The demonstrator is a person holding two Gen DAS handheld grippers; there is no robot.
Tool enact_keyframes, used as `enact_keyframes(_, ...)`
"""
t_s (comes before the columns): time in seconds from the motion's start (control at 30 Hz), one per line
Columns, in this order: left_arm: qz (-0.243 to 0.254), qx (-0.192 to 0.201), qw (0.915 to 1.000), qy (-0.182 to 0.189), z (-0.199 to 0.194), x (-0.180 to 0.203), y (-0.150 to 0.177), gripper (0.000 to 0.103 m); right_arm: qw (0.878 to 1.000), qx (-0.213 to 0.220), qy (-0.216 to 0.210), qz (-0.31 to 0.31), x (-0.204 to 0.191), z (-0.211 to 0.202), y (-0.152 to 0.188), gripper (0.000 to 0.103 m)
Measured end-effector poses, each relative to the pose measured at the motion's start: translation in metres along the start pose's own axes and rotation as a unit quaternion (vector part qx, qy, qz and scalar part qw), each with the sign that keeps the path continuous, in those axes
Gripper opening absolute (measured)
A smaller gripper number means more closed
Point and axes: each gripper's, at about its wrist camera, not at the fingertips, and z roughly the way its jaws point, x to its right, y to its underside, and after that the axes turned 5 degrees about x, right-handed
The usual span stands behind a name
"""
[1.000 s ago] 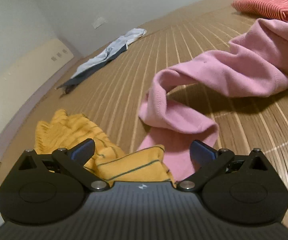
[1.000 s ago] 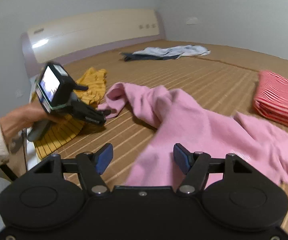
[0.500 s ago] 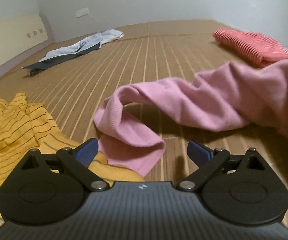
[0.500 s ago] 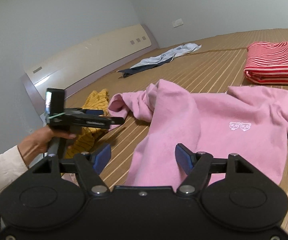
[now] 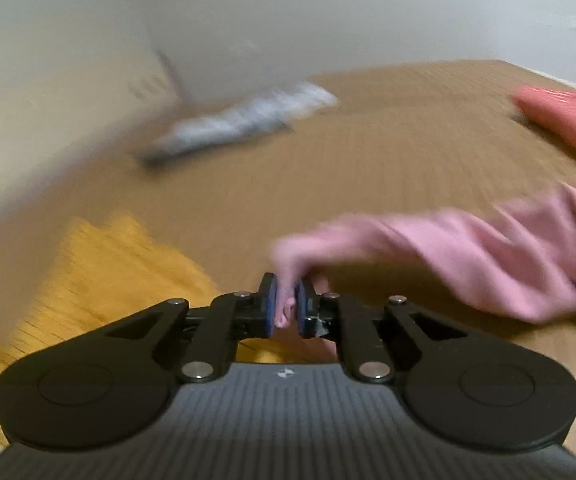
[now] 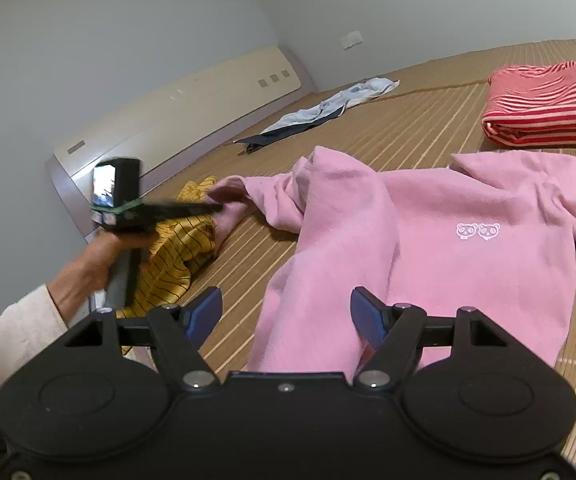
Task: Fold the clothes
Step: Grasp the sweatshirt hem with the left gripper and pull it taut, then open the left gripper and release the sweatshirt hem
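A pink sweatshirt (image 6: pixel 428 248) with two small panda faces lies spread on the bamboo mat (image 6: pixel 408 128). One sleeve (image 5: pixel 468 256) stretches left across the mat. My left gripper (image 5: pixel 288 292) is closing on that sleeve's cuff, and pink cloth is pinched between the blue pads. The right wrist view shows the left gripper (image 6: pixel 215 208) held in a hand (image 6: pixel 95 260) at the sleeve end, raised off the mat. My right gripper (image 6: pixel 285 312) stands open over the sweatshirt's near hem, with pink cloth lying between its fingers untouched by the pads.
A yellow striped garment (image 6: pixel 179 248) lies crumpled under the left gripper. A folded red striped top (image 6: pixel 544 104) sits at the far right. A blue and white garment (image 6: pixel 328 108) lies near the headboard (image 6: pixel 175 112). The left wrist view is blurred.
The left gripper went from wide open to closed on the pink sleeve cuff and lifted it off the mat. The right gripper stayed open and rolled a little over the hem.
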Motion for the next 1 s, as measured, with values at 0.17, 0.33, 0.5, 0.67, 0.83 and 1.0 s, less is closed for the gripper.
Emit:
enact_keyframes(0.17, -0.011, 0.028, 0.9973, -0.068, -0.002, -0.034, -0.019, 0.013, 1.000, -0.014, 0.002, -0.002, -0.004, 0.001, 0.005, 0.074)
enact_keyframes(0.33, -0.043, 0.000, 0.9966, -0.070, 0.014, -0.059, -0.016, 0.022, 0.998, -0.057, 0.019, -0.005, -0.003, 0.012, 0.016, 0.076)
enact_keyframes(0.5, -0.006, -0.058, 0.9945, -0.087, 0.015, -0.072, -0.005, 0.056, 0.997, -0.072, 0.037, -0.017, -0.001, 0.020, 0.021, 0.076)
enact_keyframes(0.67, 0.011, -0.081, 0.9875, -0.135, -0.012, -0.097, 0.010, 0.075, 0.998, -0.020, 0.026, -0.055, -0.009, 0.003, -0.013, 0.075)
enact_keyframes(0.83, -0.021, -0.017, 0.9987, -0.044, -0.041, -0.086, -0.003, 0.079, 0.976, -0.031, 0.118, -0.181, -0.007, 0.052, -0.068, 0.060)
enact_keyframes(1.0, -0.069, 0.015, 0.9898, 0.124, -0.038, -0.041, -0.011, 0.082, 0.955, -0.104, 0.159, -0.225, 0.020, 0.141, -0.075, 0.043)
